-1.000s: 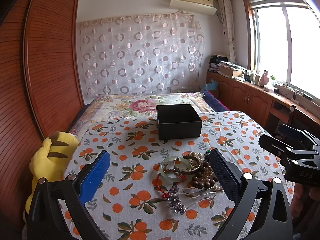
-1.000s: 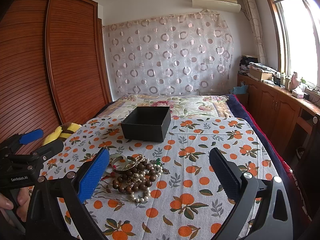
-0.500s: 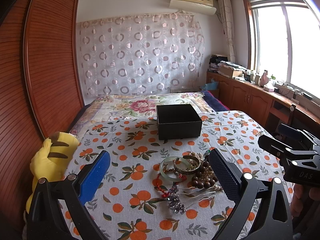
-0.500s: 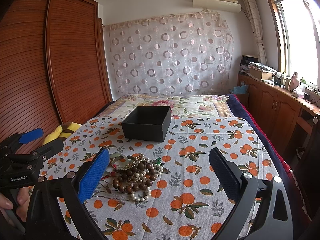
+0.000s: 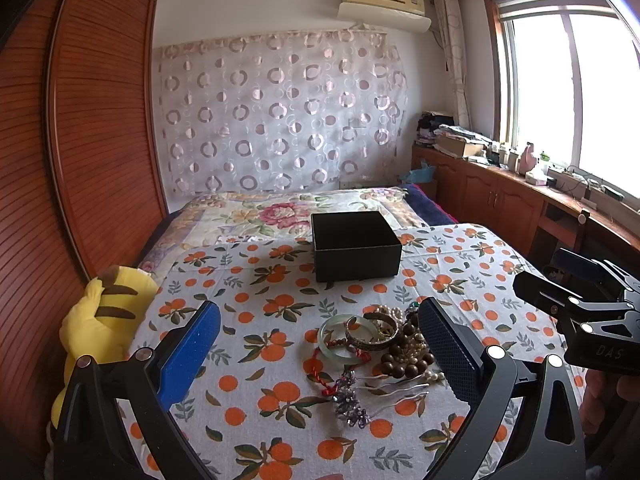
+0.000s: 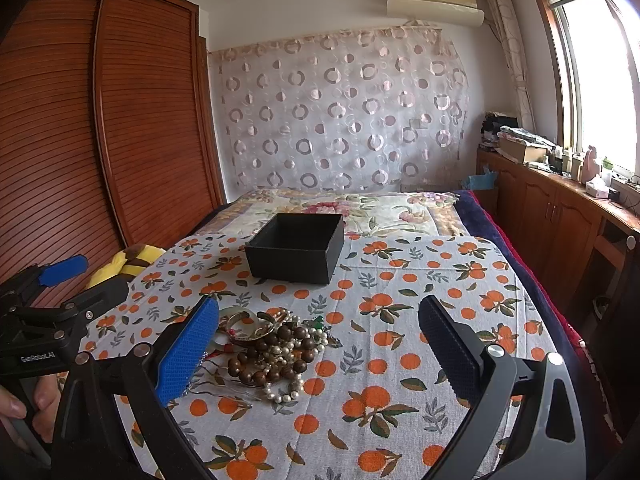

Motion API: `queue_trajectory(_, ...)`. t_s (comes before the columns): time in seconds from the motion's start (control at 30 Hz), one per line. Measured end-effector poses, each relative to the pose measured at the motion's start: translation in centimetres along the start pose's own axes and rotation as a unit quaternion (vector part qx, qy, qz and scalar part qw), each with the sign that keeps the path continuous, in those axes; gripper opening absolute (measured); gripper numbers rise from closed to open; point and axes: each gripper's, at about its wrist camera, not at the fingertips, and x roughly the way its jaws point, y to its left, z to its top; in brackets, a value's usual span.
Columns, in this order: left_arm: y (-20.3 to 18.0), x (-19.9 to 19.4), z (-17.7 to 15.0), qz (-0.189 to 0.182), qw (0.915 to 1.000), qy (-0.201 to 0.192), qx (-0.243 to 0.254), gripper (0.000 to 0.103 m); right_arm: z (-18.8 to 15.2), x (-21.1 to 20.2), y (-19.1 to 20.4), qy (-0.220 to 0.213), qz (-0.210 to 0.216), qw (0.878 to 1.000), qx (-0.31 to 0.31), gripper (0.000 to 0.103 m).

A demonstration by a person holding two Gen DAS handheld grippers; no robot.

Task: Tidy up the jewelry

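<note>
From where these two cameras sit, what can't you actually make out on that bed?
- Floor of the black box: both views, hidden by its own walls, so its contents cannot be told.
- Pale green bangle: right wrist view, mostly behind the blue finger pad.
- Jewelry pile: tangled, piece count unclear.
- Yellow plush toy: both views, partly hidden behind the bed's edge.

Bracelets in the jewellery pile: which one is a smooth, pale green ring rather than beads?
The pale green jade-like bangle, on the pile's left edge. The dark brown wooden bead bracelet and white pearl bracelet are beaded.
</note>
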Motion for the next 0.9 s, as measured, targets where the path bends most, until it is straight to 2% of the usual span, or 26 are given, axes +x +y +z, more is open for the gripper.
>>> queue_trajectory(0.23, 0.1, 0.0, -0.1, -0.002, 1.0, 0.002, 0.0, 0.096, -0.2, 0.2, -0.2, 0.001, -0.001, 1.0, 0.0, 0.101)
queue_trajectory(0.37, 0.5, 0.5, -0.4, -0.011, 0.9998, 0.017, -0.002, 0.096, -0.4, 0.4, -0.3, 0.003, -0.001, 1.0, 0.0, 0.101)
queue_trajectory(0.57, 1.5, 2.2, -1.7, -0.026, 0.998, 0.058, -0.002, 0.096, -0.6, 0.3, 0.0, 0.02, 0.003, 1.0, 0.0, 0.101)
queue_trajectory(0.9, 1.6, 5.8, -4.6, -0.055, 0.9893, 0.135, 0.013, 0.096, -4.5, 3.8, -2.2, 0.064, 0.015, 0.998, -0.008, 0.101)
